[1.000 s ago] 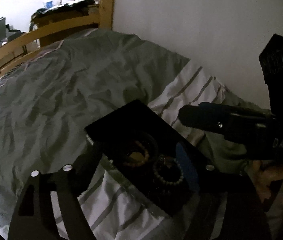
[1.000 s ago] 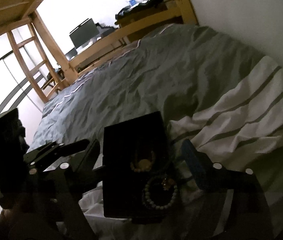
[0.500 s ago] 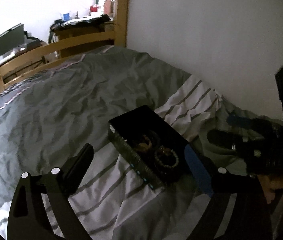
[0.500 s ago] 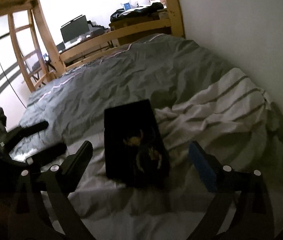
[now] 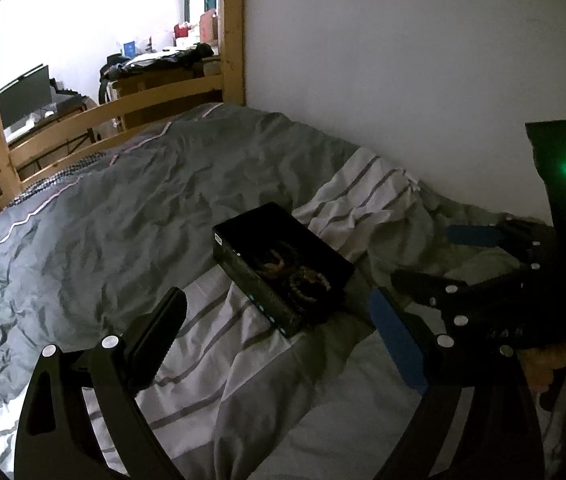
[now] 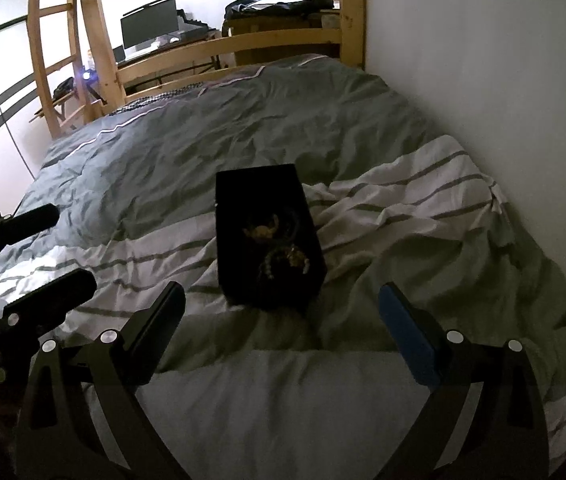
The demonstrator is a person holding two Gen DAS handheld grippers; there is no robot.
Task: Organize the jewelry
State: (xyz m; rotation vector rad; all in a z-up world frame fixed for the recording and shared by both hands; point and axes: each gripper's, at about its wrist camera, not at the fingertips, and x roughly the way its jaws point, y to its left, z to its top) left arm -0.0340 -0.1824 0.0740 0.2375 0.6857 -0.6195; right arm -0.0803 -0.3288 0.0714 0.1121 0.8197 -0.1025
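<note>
An open black jewelry box lies on the rumpled bedding. Inside it are an amber bracelet and a pale beaded bracelet. My left gripper hangs open above and in front of the box, and its fingers touch nothing. To the right of the box my right gripper is open too, with one blue pad showing. In the right wrist view the box sits beyond my open right gripper. The amber bracelet and the beaded bracelet lie in it. My left gripper stands open at the left.
A grey duvet and white striped bedding cover the bed. A white wall runs along the right. The wooden bed frame stands at the far end, with a desk and monitor behind it. A hand holds the right gripper.
Both grippers have drawn back and up from the box, and their jaws have spread wider. The box stays on the bed and now looks smaller and farther off.
</note>
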